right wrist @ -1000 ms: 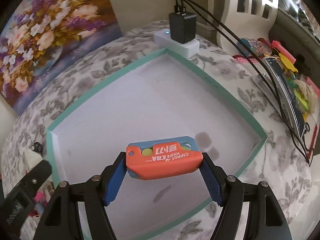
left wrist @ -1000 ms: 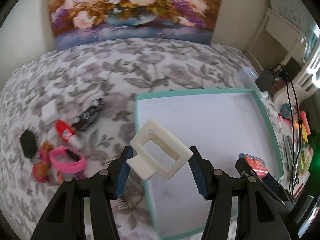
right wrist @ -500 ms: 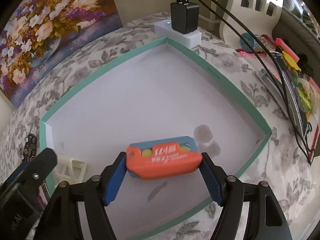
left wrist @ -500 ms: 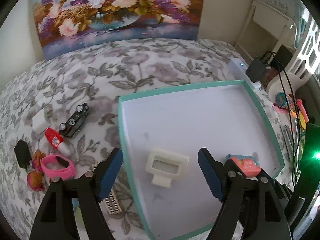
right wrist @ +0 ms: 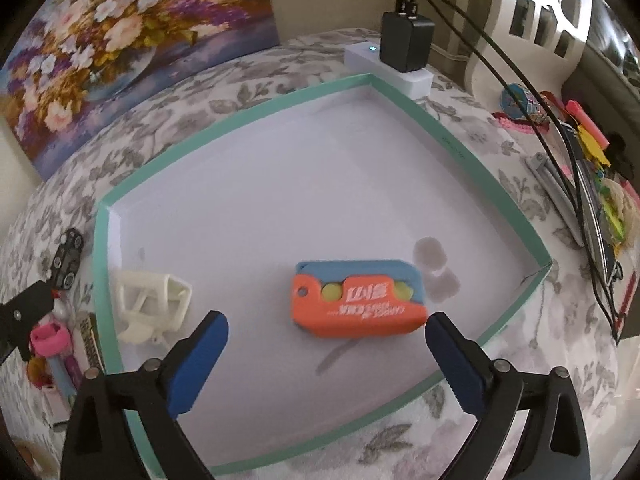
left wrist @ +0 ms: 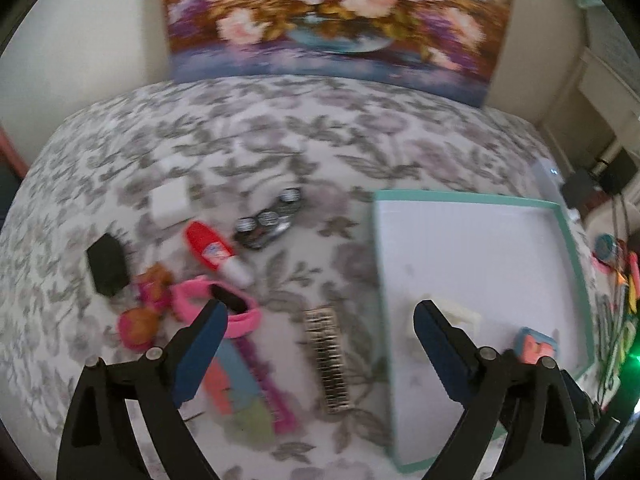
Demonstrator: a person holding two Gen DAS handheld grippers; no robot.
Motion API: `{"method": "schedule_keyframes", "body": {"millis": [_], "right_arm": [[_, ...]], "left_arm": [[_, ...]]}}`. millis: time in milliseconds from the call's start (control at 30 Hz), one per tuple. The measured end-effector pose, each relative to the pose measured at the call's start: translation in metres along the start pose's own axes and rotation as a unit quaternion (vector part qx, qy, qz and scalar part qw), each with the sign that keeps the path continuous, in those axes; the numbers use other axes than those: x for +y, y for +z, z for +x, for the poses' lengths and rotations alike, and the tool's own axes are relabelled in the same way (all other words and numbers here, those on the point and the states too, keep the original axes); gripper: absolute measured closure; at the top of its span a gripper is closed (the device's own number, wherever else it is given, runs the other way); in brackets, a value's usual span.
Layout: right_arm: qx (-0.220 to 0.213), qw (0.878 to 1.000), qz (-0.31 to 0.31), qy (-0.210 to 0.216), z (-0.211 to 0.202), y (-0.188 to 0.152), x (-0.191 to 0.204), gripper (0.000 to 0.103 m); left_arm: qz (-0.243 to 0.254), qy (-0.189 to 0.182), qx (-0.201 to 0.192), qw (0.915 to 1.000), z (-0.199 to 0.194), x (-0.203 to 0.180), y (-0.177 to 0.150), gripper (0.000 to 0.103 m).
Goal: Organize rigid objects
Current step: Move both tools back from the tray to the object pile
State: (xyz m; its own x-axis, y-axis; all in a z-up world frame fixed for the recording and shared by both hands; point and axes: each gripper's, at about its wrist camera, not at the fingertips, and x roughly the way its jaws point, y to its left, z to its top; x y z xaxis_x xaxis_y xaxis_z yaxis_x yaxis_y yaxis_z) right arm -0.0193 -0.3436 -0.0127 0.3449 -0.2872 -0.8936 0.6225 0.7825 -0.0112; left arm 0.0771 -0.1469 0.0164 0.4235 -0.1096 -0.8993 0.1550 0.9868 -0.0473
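A shallow white tray with a teal rim (right wrist: 460, 148) (left wrist: 572, 240) lies on the floral cloth. In it rest an orange and blue carrot knife toy (right wrist: 356, 300) (left wrist: 534, 346) and a cream plastic frame (right wrist: 154, 300) (left wrist: 460, 314). My right gripper (right wrist: 326, 330) hangs above the toy, jaws opening, pads off it. My left gripper (left wrist: 320, 320) is opening wide over the cloth beside the tray's left rim, nothing between its fingers. Left of the tray lie a metal comb-like strip (left wrist: 326, 360), a pink band (left wrist: 224, 308), a red and white tube (left wrist: 216, 252), a toy car (left wrist: 268, 218) and a black piece (left wrist: 107, 264).
A white power strip with a black charger (right wrist: 404, 46) and cables stands behind the tray. Pens and colourful clutter (right wrist: 588, 148) lie at the right edge. A flower painting (left wrist: 332, 12) leans on the wall. A small white block (left wrist: 170, 200) sits on the cloth.
My left gripper let go of the cream frame into the tray, opened wide and swung left over the cloth. My right gripper opened and the orange toy now lies in the tray.
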Motion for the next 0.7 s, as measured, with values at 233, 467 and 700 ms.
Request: {"method": "schedule_keyframes", "body": {"millis": [233,467,700], "right_arm": [[-0.021,1.000,0.004,0.009,-0.017,-0.005,0.007,0.000],[-0.043,0.998,0.005,0.040,-0.043,-0.008,0.027,0.000],[-0.048,0.994,-0.033,0.094,-0.068,-0.018,0.081,0.000]], "left_arm": [[-0.048,0.016,0.015,0.9986,-0.004,0.045,-0.001,0.008],[-0.079,0.043,0.023,0.9957,-0.021,0.087,-0.007,0.008],[-0.110,0.048,0.003,0.9928,-0.045,0.126,-0.011,0.008]]}}
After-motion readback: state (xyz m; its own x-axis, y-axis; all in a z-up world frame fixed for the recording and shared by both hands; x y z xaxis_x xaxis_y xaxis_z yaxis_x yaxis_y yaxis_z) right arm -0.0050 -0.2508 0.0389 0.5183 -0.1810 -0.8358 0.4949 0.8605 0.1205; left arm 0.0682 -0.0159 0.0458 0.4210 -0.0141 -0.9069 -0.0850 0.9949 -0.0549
